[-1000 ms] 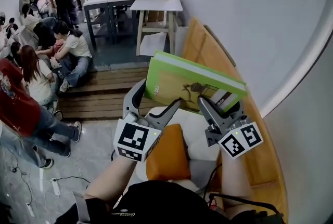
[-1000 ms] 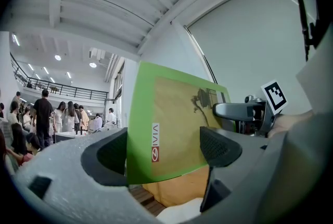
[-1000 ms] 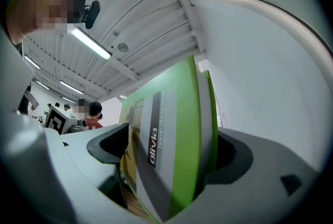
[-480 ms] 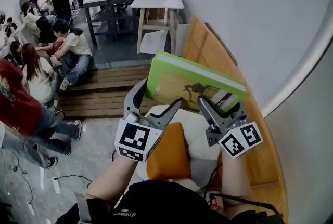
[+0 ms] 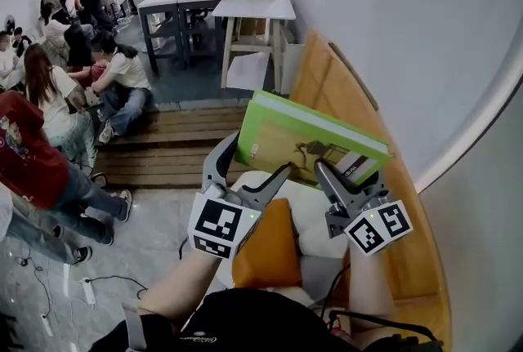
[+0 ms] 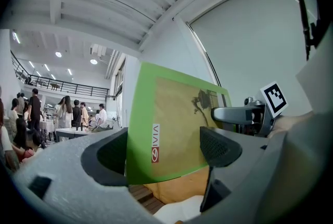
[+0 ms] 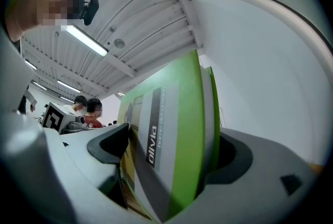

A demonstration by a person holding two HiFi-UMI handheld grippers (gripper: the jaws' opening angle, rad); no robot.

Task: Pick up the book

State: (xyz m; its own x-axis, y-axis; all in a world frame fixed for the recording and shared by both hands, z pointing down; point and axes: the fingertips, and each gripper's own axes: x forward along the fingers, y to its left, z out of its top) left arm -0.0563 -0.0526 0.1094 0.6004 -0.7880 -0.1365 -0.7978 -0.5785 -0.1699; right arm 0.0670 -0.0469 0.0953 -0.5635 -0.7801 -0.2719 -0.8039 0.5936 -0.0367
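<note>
A green hardcover book [image 5: 302, 142] with a tan cover picture is held up in the air, tilted, above my lap. My right gripper [image 5: 347, 171] is shut on its lower right corner near the spine; in the right gripper view the book [image 7: 171, 150] fills the gap of the right gripper [image 7: 169, 154], with both pads against it. My left gripper [image 5: 257, 156] stands open at the book's lower left edge. In the left gripper view the book's cover [image 6: 166, 124] faces the camera between the wide-apart jaws of the left gripper [image 6: 164, 151], ungripped.
An orange cushion [image 5: 265, 244] and a white cushion [image 5: 315, 220] lie on my lap. A wooden bench back [image 5: 335, 97] runs along the curved white wall [image 5: 409, 40]. Wooden steps [image 5: 163, 146], two tables [image 5: 245, 7] and several seated people [image 5: 49, 122] are to the left.
The book and both grippers keep nearly the same pose. The head view has shifted a little, and people in the background have moved.
</note>
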